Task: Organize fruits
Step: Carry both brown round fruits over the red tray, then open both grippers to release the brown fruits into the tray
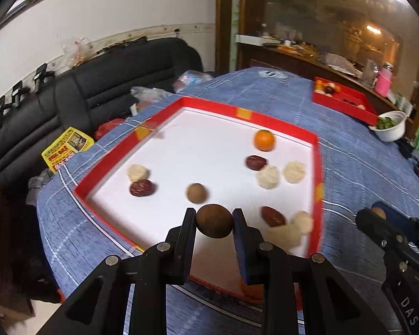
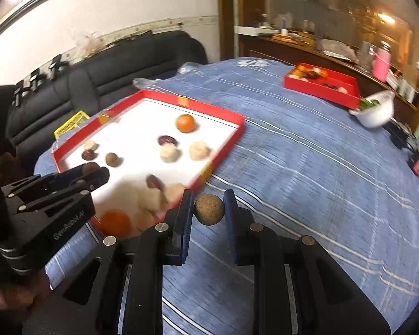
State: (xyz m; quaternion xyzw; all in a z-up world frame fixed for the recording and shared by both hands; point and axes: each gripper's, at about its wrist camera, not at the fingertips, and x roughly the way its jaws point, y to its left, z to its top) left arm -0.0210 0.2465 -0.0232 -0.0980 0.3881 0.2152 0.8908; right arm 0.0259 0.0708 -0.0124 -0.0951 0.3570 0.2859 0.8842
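Note:
My left gripper (image 1: 214,217) is shut on a round brown longan (image 1: 214,221), held above the near part of the big red-rimmed white tray (image 1: 206,105). My right gripper (image 2: 208,206) is shut on another brown longan (image 2: 209,210), held over the blue cloth just right of the tray (image 2: 223,115). In the tray lie an orange (image 1: 264,140), dark red dates (image 1: 255,162), pale lumpy pieces (image 1: 268,177) and one loose longan (image 1: 196,193). In the right wrist view the left gripper (image 2: 90,167) shows at the left. The right gripper (image 1: 377,212) appears at the right edge of the left wrist view.
A smaller red tray (image 2: 322,89) with sorted fruits sits far right on the blue checked tablecloth (image 2: 307,167). A white bowl (image 2: 374,113) of greens stands beside it. A black sofa (image 1: 97,89) and a yellow leaflet (image 1: 67,148) lie beyond the table's left edge.

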